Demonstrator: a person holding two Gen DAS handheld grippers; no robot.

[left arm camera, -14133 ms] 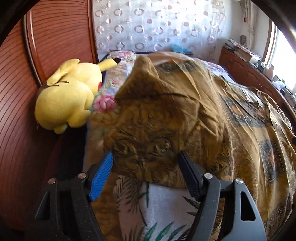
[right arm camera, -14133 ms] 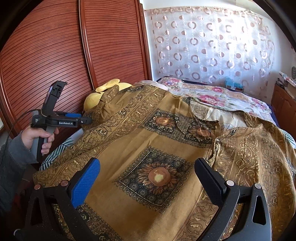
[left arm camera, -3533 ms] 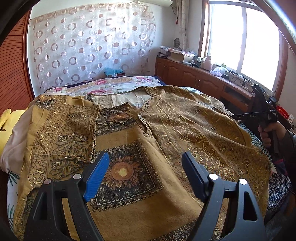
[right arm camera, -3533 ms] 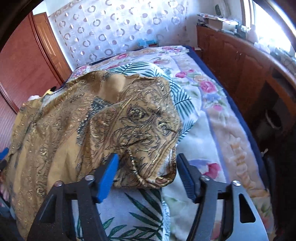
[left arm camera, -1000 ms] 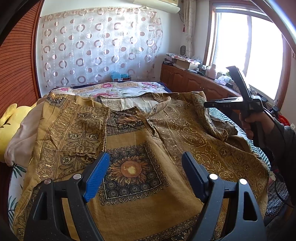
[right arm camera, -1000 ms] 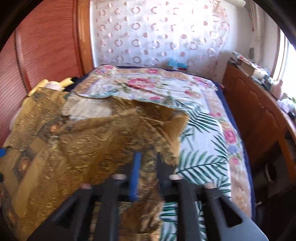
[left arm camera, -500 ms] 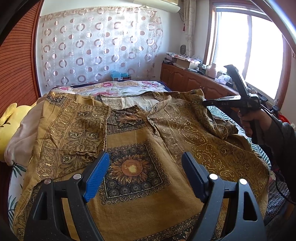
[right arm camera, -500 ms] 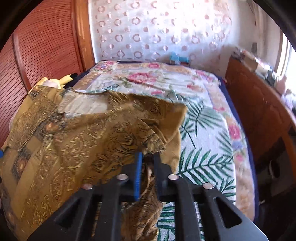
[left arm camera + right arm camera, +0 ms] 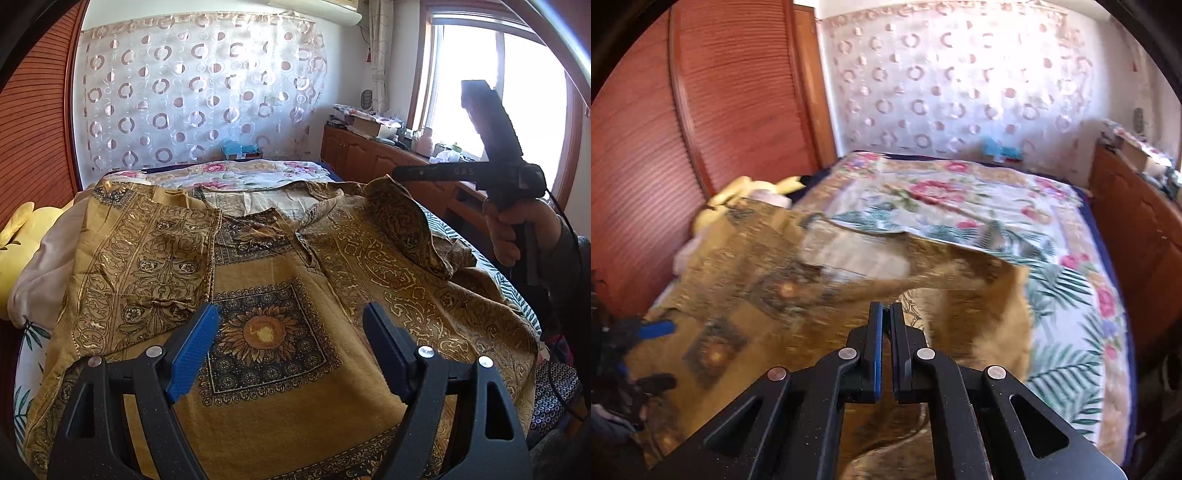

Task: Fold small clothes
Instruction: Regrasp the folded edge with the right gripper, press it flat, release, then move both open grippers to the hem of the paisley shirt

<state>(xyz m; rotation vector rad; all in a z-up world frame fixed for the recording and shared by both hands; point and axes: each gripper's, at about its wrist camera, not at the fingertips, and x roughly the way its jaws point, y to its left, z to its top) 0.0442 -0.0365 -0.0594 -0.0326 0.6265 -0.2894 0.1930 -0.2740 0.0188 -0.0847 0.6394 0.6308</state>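
A golden-brown patterned garment (image 9: 369,254) lies spread over the bed, its left sleeve (image 9: 147,258) folded inward. My left gripper (image 9: 290,310) hovers open above the sunflower panel, holding nothing. A hand (image 9: 506,236) at the right holds my right gripper (image 9: 397,172), whose jaws are closing tight on the edge of the right sleeve (image 9: 402,218) and hold it up off the bed. In the right wrist view the right gripper (image 9: 885,308) shows almost no gap, and the sleeve (image 9: 979,306) hangs blurred from its tips.
A yellow plush toy (image 9: 14,236) lies at the bed's left edge by the red-brown wardrobe doors (image 9: 701,129). The floral bedspread (image 9: 960,192) stretches beyond the garment. A wooden cabinet (image 9: 369,158) with clutter runs under the window at the right.
The right gripper has closed on the right sleeve and lifted it, carrying it up and inward over the garment. The left gripper has stayed still and open.
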